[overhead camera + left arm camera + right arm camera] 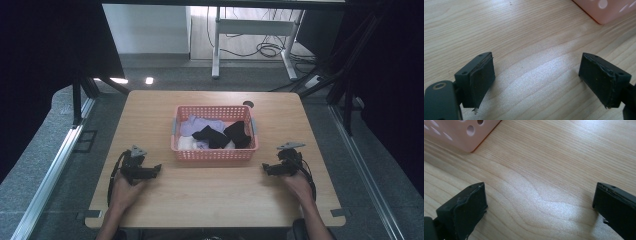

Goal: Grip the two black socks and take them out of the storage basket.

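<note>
Nearest the camera, the person's forearms come in low, each hand resting on the wooden surface (pixel 210 195) with a claw pointed inward. The left claw (pixel 156 170) sits just off the near-left corner of the pink basket (pixel 215 154), its jaws spread wide with only bare wood grain between them in the left gripper view. The right claw (pixel 265 169) sits off the basket's near-right corner, likewise wide open and holding nothing; the right gripper view has that corner of the basket at its upper left.

The clothing lies inside the basket, in a loose heap: a lavender piece (pixel 200 124) toward the far-left side, black pieces (pixel 225 135) across the middle and right, something white (pixel 188 143) at the near-left. They look like socks, though the high view is too coarse to be sure.

The risk, as I judge it, lies in the tangle. A claw that reaches into the basket may pinch two overlapping pieces at once, or snag the perforated wall and drag the light basket across the surface.
</note>
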`<state>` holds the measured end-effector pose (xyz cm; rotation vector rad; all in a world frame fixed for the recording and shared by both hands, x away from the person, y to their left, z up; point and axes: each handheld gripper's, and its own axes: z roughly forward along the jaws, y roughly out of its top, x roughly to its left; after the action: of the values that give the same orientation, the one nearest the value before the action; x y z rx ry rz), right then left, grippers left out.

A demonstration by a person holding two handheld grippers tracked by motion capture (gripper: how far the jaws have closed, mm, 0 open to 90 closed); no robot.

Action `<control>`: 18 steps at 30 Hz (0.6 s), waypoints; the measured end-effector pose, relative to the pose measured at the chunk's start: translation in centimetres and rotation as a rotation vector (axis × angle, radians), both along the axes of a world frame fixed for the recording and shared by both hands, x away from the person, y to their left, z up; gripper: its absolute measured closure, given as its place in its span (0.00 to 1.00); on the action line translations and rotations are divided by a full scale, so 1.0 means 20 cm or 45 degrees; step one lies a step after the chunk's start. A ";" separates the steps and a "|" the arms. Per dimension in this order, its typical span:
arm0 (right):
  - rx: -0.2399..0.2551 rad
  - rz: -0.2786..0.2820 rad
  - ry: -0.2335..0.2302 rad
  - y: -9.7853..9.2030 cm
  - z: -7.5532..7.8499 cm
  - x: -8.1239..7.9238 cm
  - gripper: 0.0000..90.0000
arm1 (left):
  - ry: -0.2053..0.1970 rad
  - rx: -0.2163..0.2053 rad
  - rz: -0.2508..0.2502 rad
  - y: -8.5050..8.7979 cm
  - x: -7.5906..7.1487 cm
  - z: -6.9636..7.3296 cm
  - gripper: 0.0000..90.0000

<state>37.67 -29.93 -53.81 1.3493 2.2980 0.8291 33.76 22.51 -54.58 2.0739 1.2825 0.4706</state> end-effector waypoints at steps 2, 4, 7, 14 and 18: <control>0.001 0.003 -0.001 0.00 0.00 0.00 0.00 | 0.000 0.000 0.000 0.00 0.00 0.00 0.15; 0.000 0.008 -0.002 0.00 0.00 0.00 0.00 | 0.000 0.000 0.000 0.00 0.00 0.00 0.14; 0.005 0.017 0.001 0.00 0.00 0.00 0.00 | 0.000 0.000 0.000 0.00 0.00 0.00 0.14; 0.003 0.020 0.002 0.00 0.00 0.00 0.00 | 0.000 0.000 0.000 0.00 0.00 0.00 0.14; 0.002 0.020 0.004 0.00 0.00 0.00 0.00 | 0.000 0.001 0.000 0.00 0.00 0.00 0.14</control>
<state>37.72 -30.01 -53.80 1.3357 2.3137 0.8348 33.78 22.50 -54.59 2.0742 1.2823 0.4711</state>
